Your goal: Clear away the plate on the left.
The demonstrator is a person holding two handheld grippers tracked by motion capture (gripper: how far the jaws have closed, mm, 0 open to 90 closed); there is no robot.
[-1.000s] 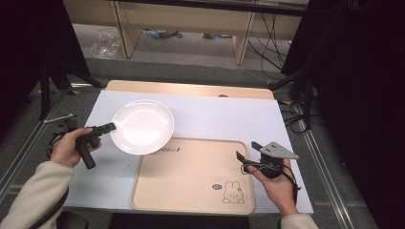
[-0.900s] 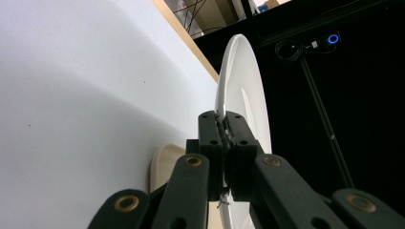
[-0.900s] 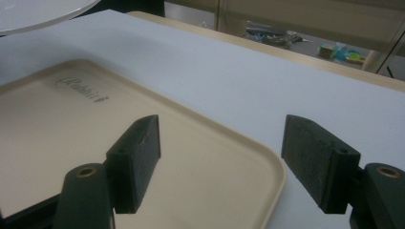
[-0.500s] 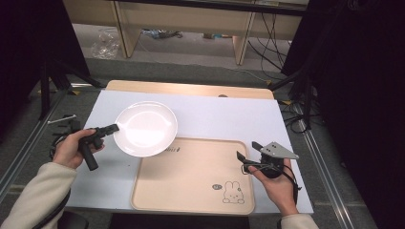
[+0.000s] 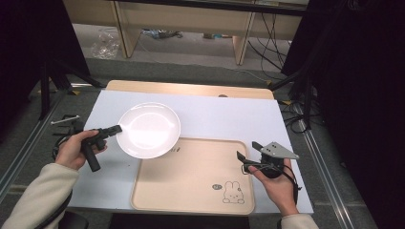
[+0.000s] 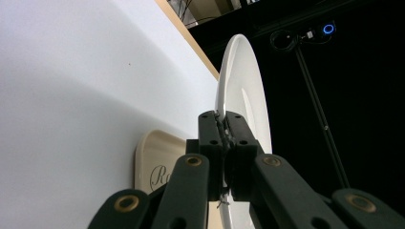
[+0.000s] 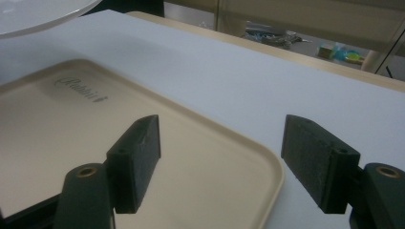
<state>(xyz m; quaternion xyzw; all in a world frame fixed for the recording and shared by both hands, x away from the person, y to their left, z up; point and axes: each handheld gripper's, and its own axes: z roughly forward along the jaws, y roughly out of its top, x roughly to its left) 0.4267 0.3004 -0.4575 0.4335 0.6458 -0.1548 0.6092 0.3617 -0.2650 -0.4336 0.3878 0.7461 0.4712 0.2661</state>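
Observation:
A white round plate (image 5: 149, 130) hangs above the white table cover, its right edge over the top left corner of a beige tray (image 5: 193, 176). My left gripper (image 5: 116, 129) is shut on the plate's left rim. In the left gripper view the plate (image 6: 239, 90) stands edge-on between the closed jaws of the left gripper (image 6: 225, 125), with the tray (image 6: 155, 164) beyond. My right gripper (image 5: 243, 157) rests open at the tray's right edge. The right gripper (image 7: 219, 157) has nothing between its jaws; below them is the tray (image 7: 71, 138), and the plate (image 7: 38, 12) is at top left.
The tray carries a rabbit drawing (image 5: 232, 192) and the word "Rabbit" (image 7: 81, 90). A white cover (image 5: 215, 117) spreads over the wooden table (image 5: 191, 88). Metal rails run along both sides of the table. Cables lie on the floor at the back right.
My left gripper has carried the plate to the right, toward the tray. The right gripper has stayed still and open.

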